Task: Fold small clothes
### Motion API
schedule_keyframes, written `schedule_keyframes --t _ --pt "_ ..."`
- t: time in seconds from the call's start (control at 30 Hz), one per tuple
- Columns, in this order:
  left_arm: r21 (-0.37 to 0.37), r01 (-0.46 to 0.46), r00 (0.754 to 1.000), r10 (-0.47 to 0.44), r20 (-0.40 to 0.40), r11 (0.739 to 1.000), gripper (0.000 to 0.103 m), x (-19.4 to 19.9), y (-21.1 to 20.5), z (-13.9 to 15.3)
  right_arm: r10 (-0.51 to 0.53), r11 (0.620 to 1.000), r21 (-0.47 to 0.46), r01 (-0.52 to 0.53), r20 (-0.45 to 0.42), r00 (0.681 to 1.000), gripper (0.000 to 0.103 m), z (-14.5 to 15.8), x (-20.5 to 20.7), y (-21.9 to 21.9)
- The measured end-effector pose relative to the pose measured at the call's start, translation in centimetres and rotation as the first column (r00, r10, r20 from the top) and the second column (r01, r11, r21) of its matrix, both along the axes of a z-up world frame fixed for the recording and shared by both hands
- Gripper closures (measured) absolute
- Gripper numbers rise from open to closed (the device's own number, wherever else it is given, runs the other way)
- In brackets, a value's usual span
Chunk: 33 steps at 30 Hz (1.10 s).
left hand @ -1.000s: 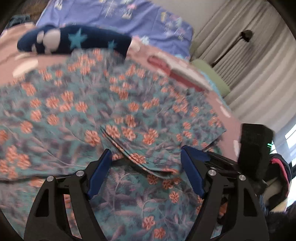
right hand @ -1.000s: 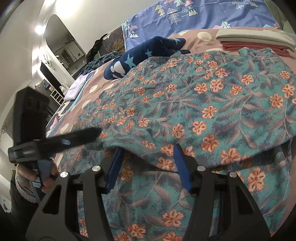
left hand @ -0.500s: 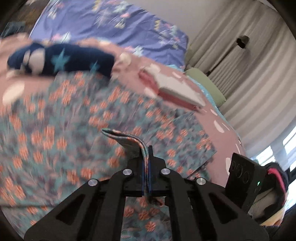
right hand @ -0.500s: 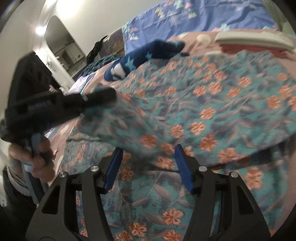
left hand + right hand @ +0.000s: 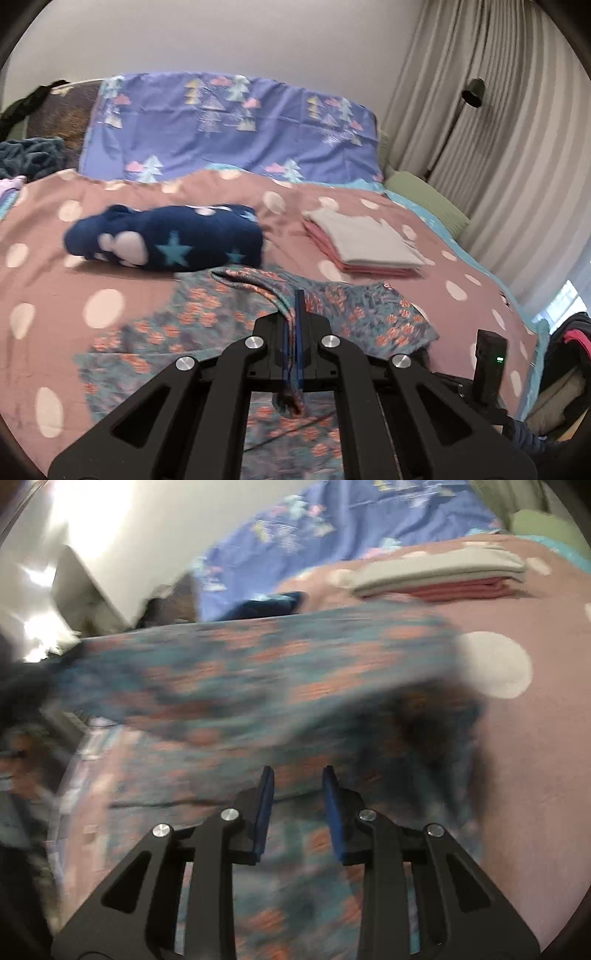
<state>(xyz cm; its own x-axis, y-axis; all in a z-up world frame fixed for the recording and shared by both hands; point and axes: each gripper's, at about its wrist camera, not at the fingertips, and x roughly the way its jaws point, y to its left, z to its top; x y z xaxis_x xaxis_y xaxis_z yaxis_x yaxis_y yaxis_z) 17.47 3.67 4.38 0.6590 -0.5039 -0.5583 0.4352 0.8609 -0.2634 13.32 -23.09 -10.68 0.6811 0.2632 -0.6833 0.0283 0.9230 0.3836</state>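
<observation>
I'm in a home bedroom: a bed [image 5: 55,280] under a pink polka-dot cover, a purple tree-print pillow [image 5: 229,125] at the head, long grey curtains [image 5: 498,122], a black floor lamp [image 5: 472,92], folded laundry [image 5: 362,240] stacked.

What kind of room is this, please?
Most likely a bedroom. A bed with a dotted pink cover stands against the wall, a pillow at its head, curtains beside it. Folded clothes lie on top.

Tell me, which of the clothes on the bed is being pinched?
The teal floral garment. The left hand-held gripper is shut on its edge; the navy star garment and folded stack lie untouched.
</observation>
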Motion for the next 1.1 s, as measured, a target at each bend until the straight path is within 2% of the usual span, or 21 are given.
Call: schedule_keyframes --t 0.03,0.1,0.17,0.27,0.4,0.5,0.57,0.63,0.67,0.7,0.77,0.83,0.93,1.0,1.03,1.07,1.1 --pt "0.008 -0.018 1.000 0.018 0.002 1.000 0.101 0.1 0.6 0.0 -0.012 1.000 0.014 0.012 -0.018 1.000 0.085 -0.5 0.2 -0.3" --pt "0.019 -0.061 0.998 0.061 -0.001 0.998 0.101 -0.1 2.6 -0.5 -0.020 0.997 0.076 0.021 -0.021 1.000 0.085 -1.0 0.0 -0.9" --pt "0.021 -0.120 0.992 0.121 -0.032 0.993 0.101 0.1 5.4 -1.8 -0.009 0.998 0.067 0.010 -0.021 1.000 0.085 -1.2 -0.1 -0.7" --pt "0.030 -0.198 0.973 0.200 -0.115 0.980 0.101 0.8 9.2 -5.3 -0.001 0.999 0.054 0.002 -0.021 1.000 0.084 -1.3 -0.3 -0.2" --pt "0.073 -0.259 0.941 0.269 -0.206 0.963 0.099 1.6 11.8 -9.9 0.006 0.999 0.048 -0.006 -0.018 1.000 0.080 -1.2 -0.1 0.4" --pt "0.099 -0.276 0.926 0.292 -0.240 0.956 0.088 2.0 12.6 -12.8 0.021 0.999 0.035 -0.021 -0.013 1.000 0.072 -1.0 -0.6 0.5" --pt "0.164 -0.296 0.914 0.329 -0.238 0.941 0.068 2.0 12.7 -14.0 0.037 0.999 0.018 -0.037 -0.012 0.999 0.066 -0.8 -1.6 0.2" --pt "0.180 -0.287 0.922 0.322 -0.216 0.941 0.066 1.4 12.5 -14.0 0.060 0.998 -0.014 -0.060 -0.013 0.998 0.057 -0.3 -2.2 0.6" --pt "0.196 -0.279 0.926 0.317 -0.206 0.940 0.061 1.1 12.4 -13.8 0.071 0.997 -0.036 -0.071 -0.017 0.997 0.057 0.0 -2.6 0.8" --pt "0.222 -0.268 0.931 0.312 -0.189 0.937 0.054 0.8 12.1 -13.5 0.078 0.995 -0.053 -0.079 -0.019 0.997 0.057 0.2 -3.0 0.9" --pt "0.264 -0.252 0.944 0.297 -0.147 0.931 0.050 0.2 11.6 -13.0 0.110 0.991 -0.075 -0.110 -0.007 0.994 0.058 1.3 -3.7 1.2" --pt "0.277 -0.234 0.950 0.280 -0.139 0.932 0.049 -0.1 11.0 -13.2 0.144 0.986 -0.085 -0.140 0.047 0.988 0.065 3.2 -3.9 1.5" --pt "0.311 -0.230 0.943 0.290 -0.164 0.922 0.048 0.4 10.2 -14.6 0.137 0.982 -0.145 -0.122 0.098 0.986 0.065 4.9 -3.0 1.9" --pt "0.322 -0.238 0.947 0.293 -0.135 0.916 0.044 0.1 9.9 -15.1 0.107 0.980 -0.175 -0.097 0.049 0.993 0.057 3.9 -1.4 1.6" --pt "0.322 -0.237 0.948 0.291 -0.130 0.917 0.044 0.0 9.9 -15.1 0.074 0.972 -0.217 -0.085 -0.059 0.996 0.056 1.9 -0.1 1.2" --pt "0.315 -0.234 0.948 0.287 -0.134 0.920 0.044 -0.1 10.0 -14.9 0.063 0.970 -0.227 -0.091 -0.127 0.990 0.061 0.5 0.7 0.8" --pt "0.304 -0.227 0.950 0.279 -0.142 0.925 0.044 -0.2 10.3 -14.7 0.068 0.975 -0.204 -0.089 -0.105 0.992 0.062 -0.1 0.4 0.3"
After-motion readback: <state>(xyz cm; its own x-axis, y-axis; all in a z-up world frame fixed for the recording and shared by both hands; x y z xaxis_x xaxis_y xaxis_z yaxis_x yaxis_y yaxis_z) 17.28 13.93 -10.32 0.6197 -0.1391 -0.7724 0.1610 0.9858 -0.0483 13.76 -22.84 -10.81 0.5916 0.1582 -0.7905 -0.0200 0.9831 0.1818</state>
